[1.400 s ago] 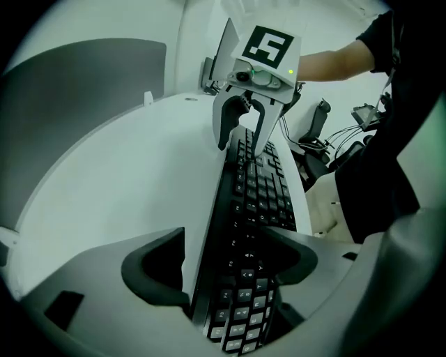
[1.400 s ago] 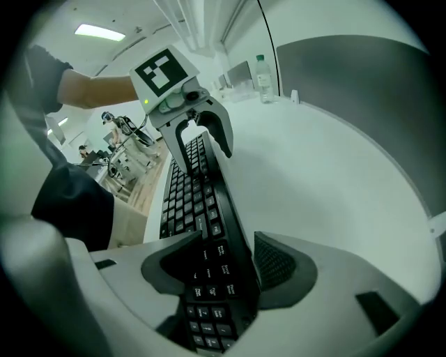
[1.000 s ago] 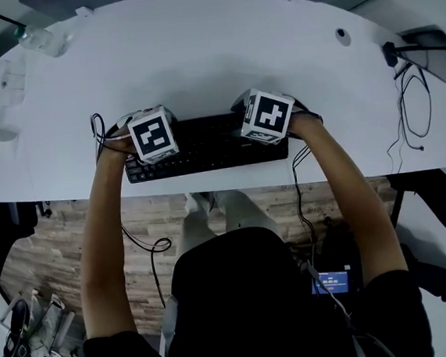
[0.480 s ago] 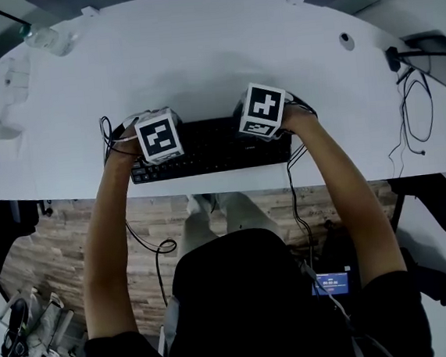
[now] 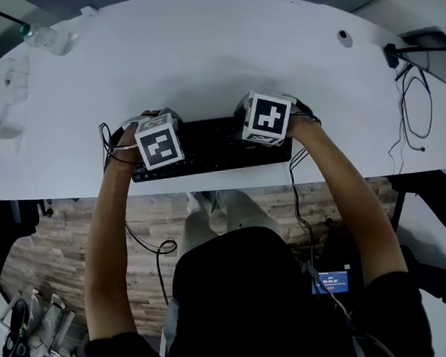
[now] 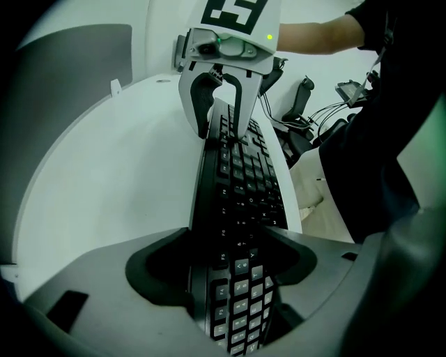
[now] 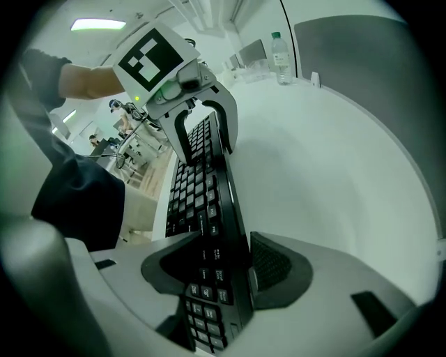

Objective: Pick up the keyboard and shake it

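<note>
1. The keyboard (image 5: pixel 216 147) is found at the near edge of the white table (image 5: pixel 219 56), straight in front of the person. It is seen tilted, with the keys turned toward the person. Whether its back edge touches the table cannot be told.
2. The left gripper (image 6: pixel 237 268) is closed on the left short end of the keyboard. One jaw is pressed on the key side and the other on the underside, and only the thickness of the board is left between them.
3. The right gripper (image 7: pixel 226 268) is closed in the same way on the right short end, so the board is carried at both ends.
4. The keyboard is judged to be a stiff plastic body of small weight, which should not bend between the two holds. Its surfaces look smooth and the keys can yield under a jaw, so a slip may be expected in shaking. The two short ends are considered the right places for a firm hold.
5. Both forearms are stretched forward, almost parallel. The grippers are pointed inward, toward each other, along the length of the keyboard.
</note>
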The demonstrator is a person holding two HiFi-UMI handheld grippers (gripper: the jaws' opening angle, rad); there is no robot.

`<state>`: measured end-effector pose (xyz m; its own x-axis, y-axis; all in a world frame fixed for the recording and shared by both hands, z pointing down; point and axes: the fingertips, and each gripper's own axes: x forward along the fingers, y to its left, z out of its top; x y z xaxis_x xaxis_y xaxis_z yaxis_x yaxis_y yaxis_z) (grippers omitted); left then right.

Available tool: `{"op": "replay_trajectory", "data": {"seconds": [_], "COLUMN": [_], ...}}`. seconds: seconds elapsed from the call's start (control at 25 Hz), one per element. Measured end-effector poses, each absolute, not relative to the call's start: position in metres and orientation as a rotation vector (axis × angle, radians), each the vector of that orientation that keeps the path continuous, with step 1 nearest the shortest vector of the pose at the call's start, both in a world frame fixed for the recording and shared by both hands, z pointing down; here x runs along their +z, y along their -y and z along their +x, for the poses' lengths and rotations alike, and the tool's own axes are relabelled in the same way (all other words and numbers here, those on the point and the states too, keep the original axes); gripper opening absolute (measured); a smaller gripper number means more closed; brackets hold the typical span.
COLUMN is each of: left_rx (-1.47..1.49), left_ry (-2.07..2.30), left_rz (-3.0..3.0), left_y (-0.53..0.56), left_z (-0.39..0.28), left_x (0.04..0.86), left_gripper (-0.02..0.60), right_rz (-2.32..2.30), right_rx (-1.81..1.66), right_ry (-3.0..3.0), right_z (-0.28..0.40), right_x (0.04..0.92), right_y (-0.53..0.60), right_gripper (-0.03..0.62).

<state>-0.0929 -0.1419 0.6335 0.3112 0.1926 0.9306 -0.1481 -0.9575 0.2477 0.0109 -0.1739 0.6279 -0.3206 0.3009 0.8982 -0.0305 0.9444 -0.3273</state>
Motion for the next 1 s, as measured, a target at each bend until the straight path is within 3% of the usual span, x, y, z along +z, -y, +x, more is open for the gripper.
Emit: {"op": "replay_trajectory", "data": {"seconds": [1.0], "left_rx": [1.887], "left_ry": [0.318], "left_rz": [2.523], "left_y": [0.117], "left_z": [-0.093], "left_x": [0.596], "left_gripper": [0.333], "right_rz": [0.052], "right_rx": [-0.003], "right_ry": [1.883], "right_z": [0.014], "right_x": [0.584], "right_y": [0.145], "right_gripper": [0.225]}}
